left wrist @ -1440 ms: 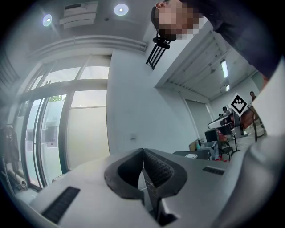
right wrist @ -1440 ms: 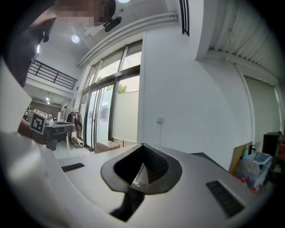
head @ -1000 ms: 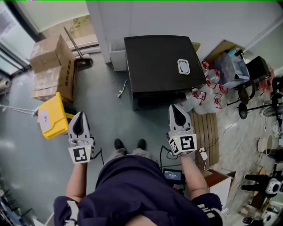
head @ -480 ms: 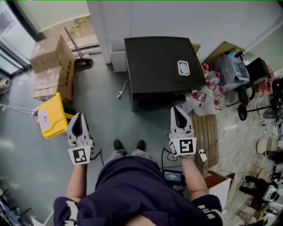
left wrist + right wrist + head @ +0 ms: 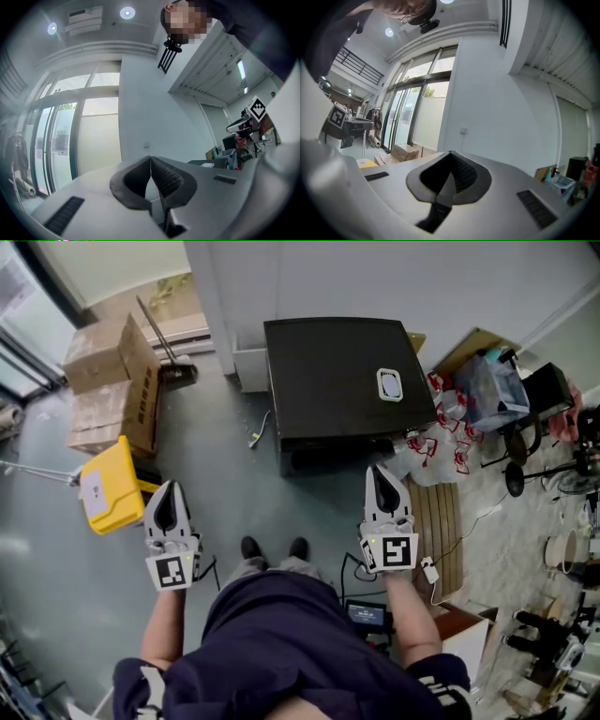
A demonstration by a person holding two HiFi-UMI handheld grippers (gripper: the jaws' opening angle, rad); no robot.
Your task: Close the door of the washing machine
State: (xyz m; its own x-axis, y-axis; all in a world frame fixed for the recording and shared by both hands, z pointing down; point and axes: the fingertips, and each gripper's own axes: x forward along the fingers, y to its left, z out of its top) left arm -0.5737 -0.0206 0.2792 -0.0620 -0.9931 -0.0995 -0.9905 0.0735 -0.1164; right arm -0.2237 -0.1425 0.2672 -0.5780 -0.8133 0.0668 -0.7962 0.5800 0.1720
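Note:
The black washing machine (image 5: 342, 381) stands against the white wall in the head view, seen from above, with a small white oval object (image 5: 389, 383) on its top. Its door cannot be made out from here. My right gripper (image 5: 382, 474) hangs just in front of the machine's right front corner, jaws shut and empty. My left gripper (image 5: 167, 505) is held out to the left over the grey floor, far from the machine, also shut with nothing in it. In both gripper views the tips (image 5: 150, 158) (image 5: 451, 153) meet and face the white wall.
Cardboard boxes (image 5: 108, 381) and a yellow bin (image 5: 111, 484) sit at the left. A slatted wooden board (image 5: 439, 521), red-and-white bags (image 5: 441, 442), a fan stand and clutter fill the right side. A cable lies on the floor (image 5: 255, 432) by the machine. My feet (image 5: 274, 547) are in front of it.
The right gripper has drifted slightly right and rolled a little. The left gripper has stayed in place.

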